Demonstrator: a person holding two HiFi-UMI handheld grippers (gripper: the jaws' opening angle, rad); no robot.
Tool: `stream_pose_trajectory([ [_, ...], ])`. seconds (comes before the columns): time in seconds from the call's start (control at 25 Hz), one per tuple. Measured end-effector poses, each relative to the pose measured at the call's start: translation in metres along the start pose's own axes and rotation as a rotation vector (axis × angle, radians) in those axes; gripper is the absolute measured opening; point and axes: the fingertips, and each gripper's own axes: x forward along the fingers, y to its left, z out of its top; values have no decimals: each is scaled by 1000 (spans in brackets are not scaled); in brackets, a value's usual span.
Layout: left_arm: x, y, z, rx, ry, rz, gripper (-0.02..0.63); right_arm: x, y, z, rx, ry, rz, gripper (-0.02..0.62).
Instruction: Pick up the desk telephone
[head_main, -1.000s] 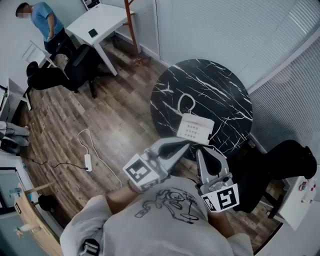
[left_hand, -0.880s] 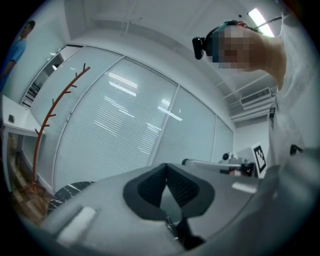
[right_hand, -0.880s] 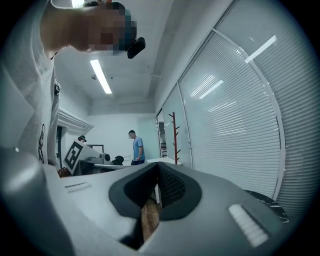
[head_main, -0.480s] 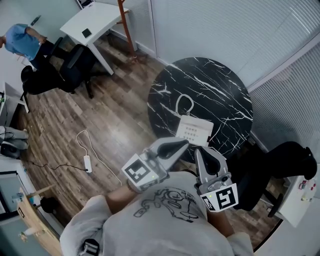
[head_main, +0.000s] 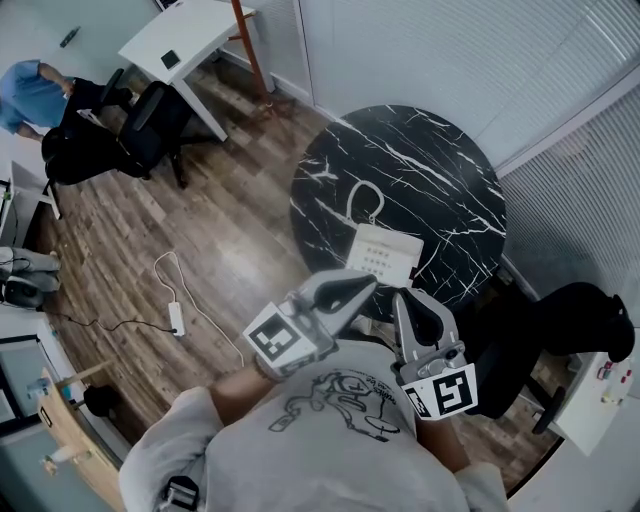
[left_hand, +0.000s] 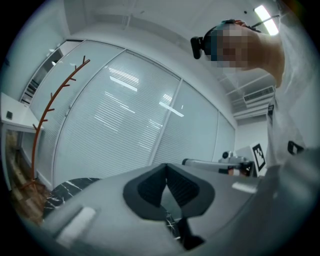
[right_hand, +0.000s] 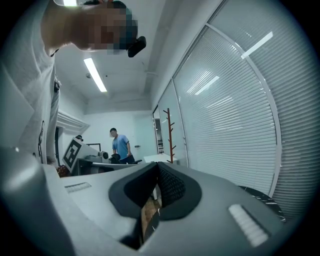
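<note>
The white desk telephone (head_main: 386, 255) lies near the front edge of the round black marble table (head_main: 420, 170), and its cord (head_main: 365, 205) loops behind it. My left gripper (head_main: 362, 287) is shut and empty, just short of the phone's near left corner and not touching it. My right gripper (head_main: 406, 299) is shut and empty as well, just in front of the phone's near right side. In the left gripper view the gripper (left_hand: 166, 183) points level with its pads together, and the table (left_hand: 67, 190) shows at the lower left. The right gripper view shows that gripper (right_hand: 157, 183) shut too.
A black office chair (head_main: 565, 320) stands right of the table. Window blinds (head_main: 450, 50) run behind it. On the wooden floor to the left lies a power strip (head_main: 176, 320) with its cable. Farther off are a white desk (head_main: 190, 40), a red coat rack (head_main: 252, 55), dark chairs (head_main: 150, 120) and a person in blue (head_main: 35, 92).
Both shut grippers have edged forward toward the table's near rim. The person in blue by the far desk has moved to the left.
</note>
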Motion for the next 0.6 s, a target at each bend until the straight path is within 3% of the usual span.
stream_pose_trajectory([
  [0.32,14,10,-29,-43,62,24,28,-2,-18,-24,-7,53,-10,8],
  [0.6,24,35,-87,-51,169,43,101,2,-44,-73,26,125,-27,69],
])
